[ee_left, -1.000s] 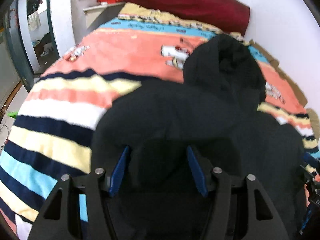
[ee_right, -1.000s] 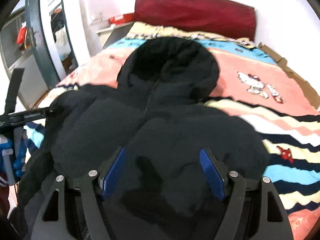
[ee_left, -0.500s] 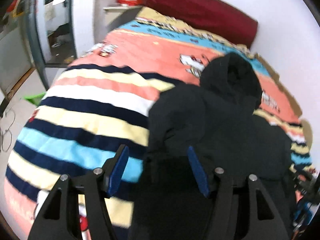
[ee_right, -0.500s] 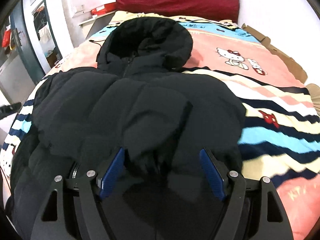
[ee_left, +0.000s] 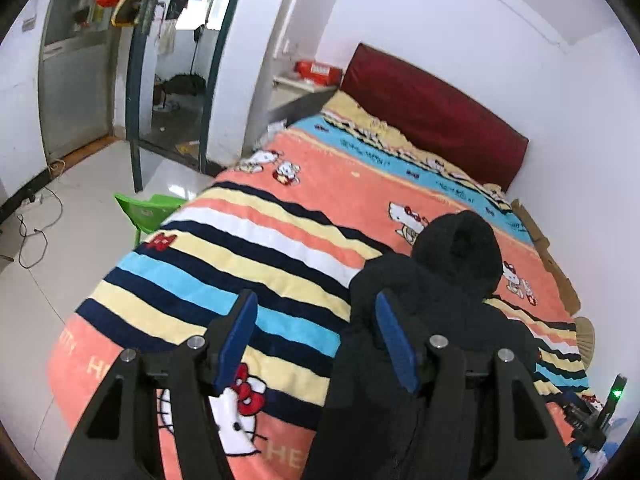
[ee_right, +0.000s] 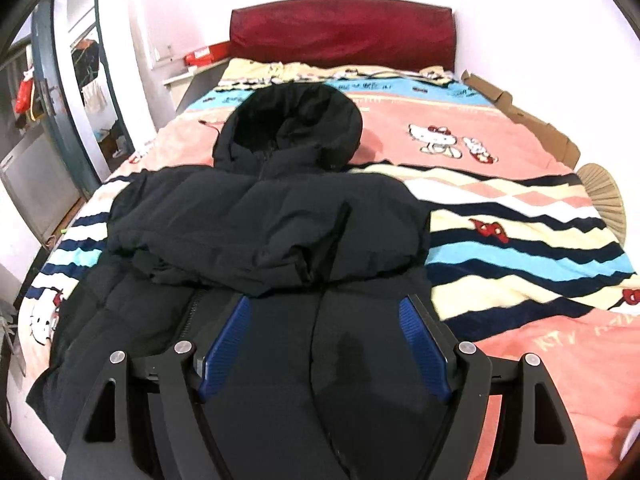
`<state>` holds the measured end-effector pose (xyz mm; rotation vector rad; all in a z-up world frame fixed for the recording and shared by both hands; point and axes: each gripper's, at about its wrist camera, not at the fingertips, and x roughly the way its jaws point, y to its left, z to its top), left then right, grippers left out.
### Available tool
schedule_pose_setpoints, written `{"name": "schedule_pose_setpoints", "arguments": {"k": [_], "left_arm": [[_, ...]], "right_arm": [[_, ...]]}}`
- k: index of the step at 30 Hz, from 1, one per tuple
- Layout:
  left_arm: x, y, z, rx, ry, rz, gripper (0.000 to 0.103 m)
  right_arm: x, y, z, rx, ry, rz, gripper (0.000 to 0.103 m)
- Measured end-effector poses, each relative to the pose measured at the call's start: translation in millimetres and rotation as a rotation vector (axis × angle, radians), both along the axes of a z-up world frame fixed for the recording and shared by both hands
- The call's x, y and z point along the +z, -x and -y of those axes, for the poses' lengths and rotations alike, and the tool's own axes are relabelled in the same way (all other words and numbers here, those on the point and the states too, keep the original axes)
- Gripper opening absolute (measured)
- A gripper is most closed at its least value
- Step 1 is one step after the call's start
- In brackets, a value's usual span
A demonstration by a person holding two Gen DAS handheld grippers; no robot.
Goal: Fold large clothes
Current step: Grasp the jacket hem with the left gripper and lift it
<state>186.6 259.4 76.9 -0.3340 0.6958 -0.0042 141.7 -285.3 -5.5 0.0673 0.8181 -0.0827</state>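
Right tool [ee_right: 322,334] spread and empty above the jacket [ee_right: 264,216] hem, left tool [ee_left: 316,334] spread and empty over the jacket's left edge, black jacket flat on the bed [ee_right: 520,240], sleeves folded across its chest, hood [ee_right: 292,120] toward the red headboard [ee_right: 344,32]

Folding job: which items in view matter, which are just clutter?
Job:
black hooded jacket, sleeves folded across its front
striped blanket it lies on
left gripper, open
right gripper, open

Clutter:
green plastic stool beside the bed
straw fan at the bed's edge
red box on the shelf
cables on the floor
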Motion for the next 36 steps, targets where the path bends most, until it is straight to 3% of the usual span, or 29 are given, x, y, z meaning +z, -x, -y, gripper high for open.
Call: {"name": "schedule_pose_setpoints", "arguments": {"k": [7,17,24,32,36], "left_arm": [[-27,-4,10,-0.022,-0.145,-0.061,0.061],[-74,-47,34,-0.021,-0.127,-0.143,0.06],[-84,-92,87,-0.106,-0.145,-0.16,0.061],[-68,-183,143,-0.191,-0.155,-0.138,0.061],[-60,-234,174,-0.234,-0.157,-0.119,0.061]], "right_arm": [[25,-1,18,-0.02,0.06,0.025,0.076],[68,-29,96,-0.172,0.143,0.084,0.078],[56,-75,121,-0.193,0.141,0.073,0.083],[37,-162,128,-0.146,0.113,0.046,0.084],[27,-216,126,-0.114,0.148,0.028,0.084]]}}
